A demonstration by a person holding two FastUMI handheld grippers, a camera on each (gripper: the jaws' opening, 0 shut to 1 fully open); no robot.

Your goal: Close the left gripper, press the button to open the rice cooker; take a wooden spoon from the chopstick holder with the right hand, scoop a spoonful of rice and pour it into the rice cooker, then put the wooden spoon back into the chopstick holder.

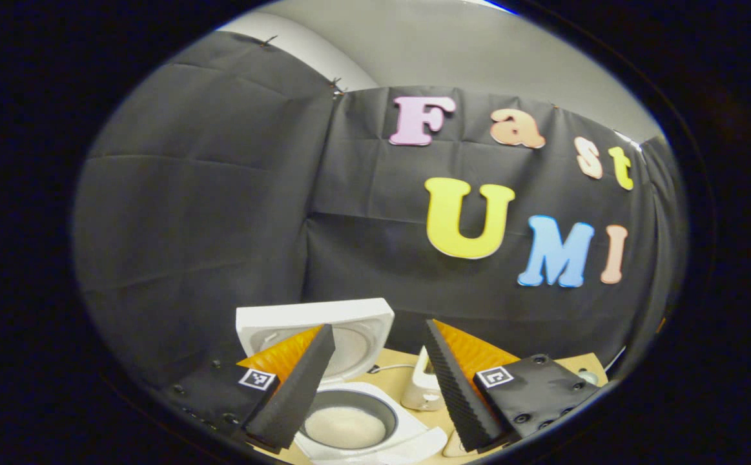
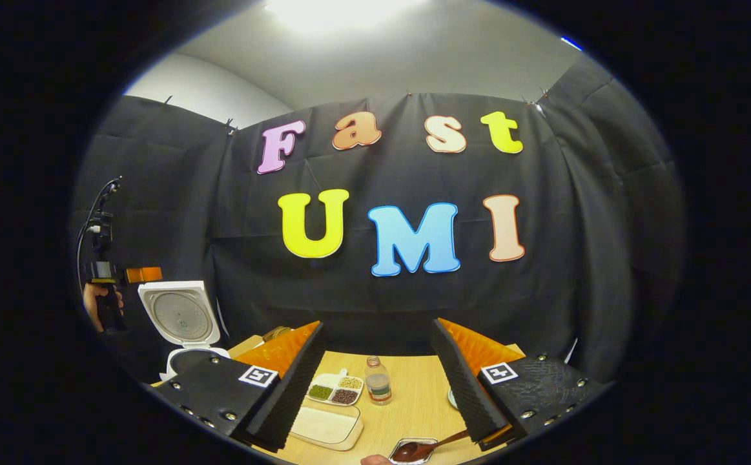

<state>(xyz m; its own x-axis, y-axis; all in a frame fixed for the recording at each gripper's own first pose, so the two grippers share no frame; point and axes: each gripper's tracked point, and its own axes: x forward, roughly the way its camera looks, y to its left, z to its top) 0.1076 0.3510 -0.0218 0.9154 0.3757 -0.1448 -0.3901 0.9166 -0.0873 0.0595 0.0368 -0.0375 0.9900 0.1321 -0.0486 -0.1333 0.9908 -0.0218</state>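
White rice cooker [image 1: 349,361] lid up, wooden spoon [image 2: 421,449] on table [image 2: 407,394] — no legible labels

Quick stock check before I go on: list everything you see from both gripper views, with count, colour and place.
Rice cooker: one, white, lid raised, pale contents in its pot, below the left claw.
Holder: one, cream, right of the cooker on the table.
Table: one, light wood.
Divided dish: one, white, holding green, tan and dark grains, at table centre.
Flat box: one, white, in front of the divided dish.
Jar: one, clear, right of the divided dish.
Wooden spoon: one, dark brown, lying over a small tray at the near edge.
Left claw: open, over the cooker.
Right claw: open, above the table.
Hand: one, holding the far gripper beside the cooker.
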